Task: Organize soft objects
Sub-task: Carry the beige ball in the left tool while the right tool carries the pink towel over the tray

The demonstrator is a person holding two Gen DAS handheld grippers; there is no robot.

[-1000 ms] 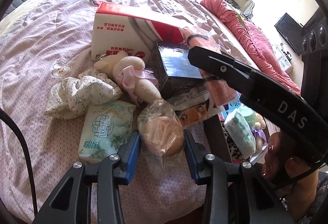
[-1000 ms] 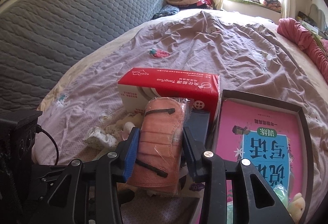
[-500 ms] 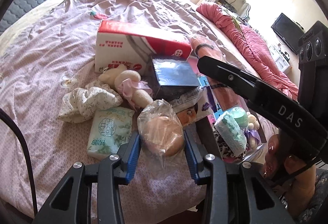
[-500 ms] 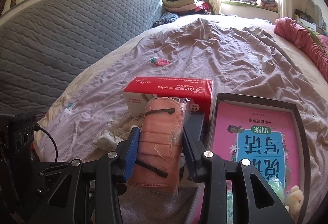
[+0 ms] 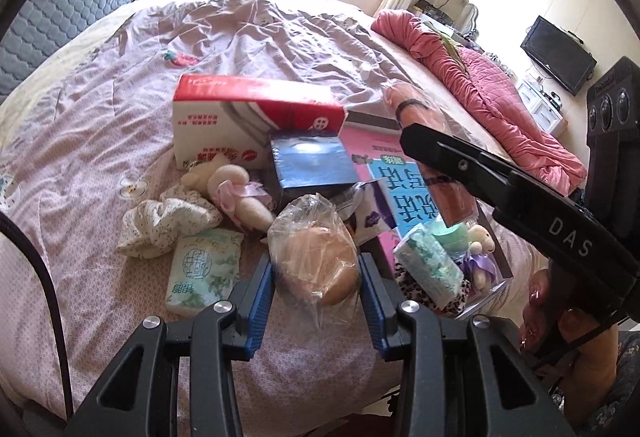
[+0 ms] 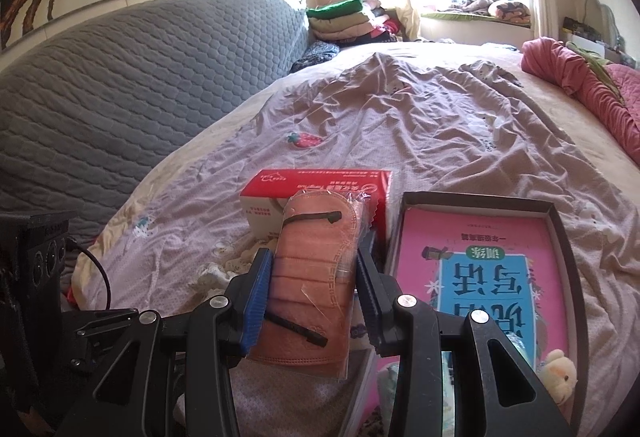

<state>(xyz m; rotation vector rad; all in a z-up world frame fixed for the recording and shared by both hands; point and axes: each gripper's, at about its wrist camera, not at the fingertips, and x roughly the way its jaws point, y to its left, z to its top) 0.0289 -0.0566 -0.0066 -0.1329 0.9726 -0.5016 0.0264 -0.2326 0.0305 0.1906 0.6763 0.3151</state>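
Two grippers are loaded. Our left gripper (image 5: 316,287) is clamped on a clear plastic bag holding a tan round sponge (image 5: 314,263), lifted above the mauve bedsheet (image 5: 120,109). Around it on the bed we see a mint-green tissue pack (image 5: 204,271) at nine o'clock, just beside the left pad; a cream floral scrunchie (image 5: 164,221) at ten o'clock; a cream plush toy with a pink ribbon (image 5: 236,197) at eleven; and a dark blue box (image 5: 310,163) at twelve, with a red-and-white tissue carton (image 5: 240,121) behind it. At three o'clock lies a dark shallow tray lined with a pink-and-blue printed card (image 6: 480,261), holding a second green tissue pack (image 5: 426,265) and a small plush figure (image 5: 482,239). The right gripper's black arm crosses the left view's right side and hides part of that tray.

Our right gripper (image 6: 314,291) is closed on a clear-wrapped salmon-pink face mask with black ear loops (image 6: 316,269). The mask's long axis runs along the fingers, its far end pointing to twelve o'clock, toward the carton, and hiding part of it. It hangs in the air beside the tray's left edge.
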